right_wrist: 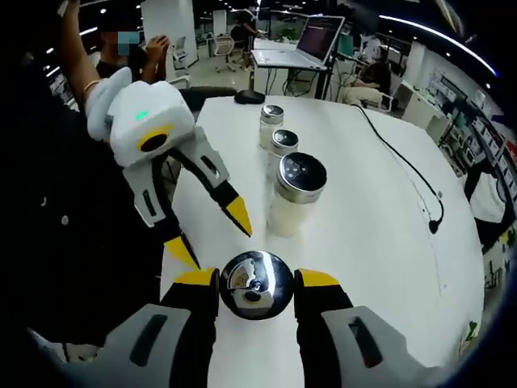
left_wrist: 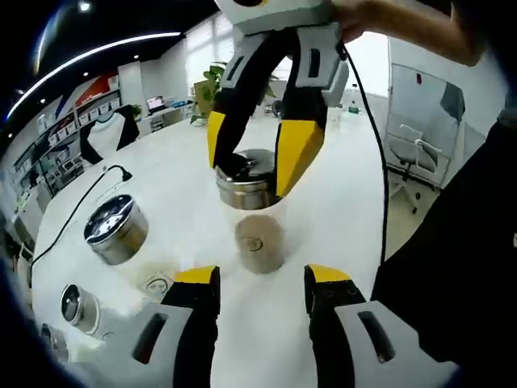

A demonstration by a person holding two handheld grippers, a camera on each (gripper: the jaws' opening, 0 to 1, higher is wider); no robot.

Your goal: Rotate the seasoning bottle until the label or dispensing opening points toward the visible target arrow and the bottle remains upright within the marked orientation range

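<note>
The seasoning bottle stands upright on the white table, with a clear glass body, tan contents and a shiny metal cap. My right gripper reaches down over it, and its yellow-tipped jaws press both sides of the cap. In the left gripper view the right gripper comes in from the top. My left gripper is open just short of the bottle's body, touching nothing. In the right gripper view the left gripper points at the bottle from the left, jaws spread.
Three more metal-lidded jars stand in a row on the table: a large one, then two smaller. A black cable crosses the tabletop. A laptop and a mouse lie at the far end. A person in dark clothes stands close.
</note>
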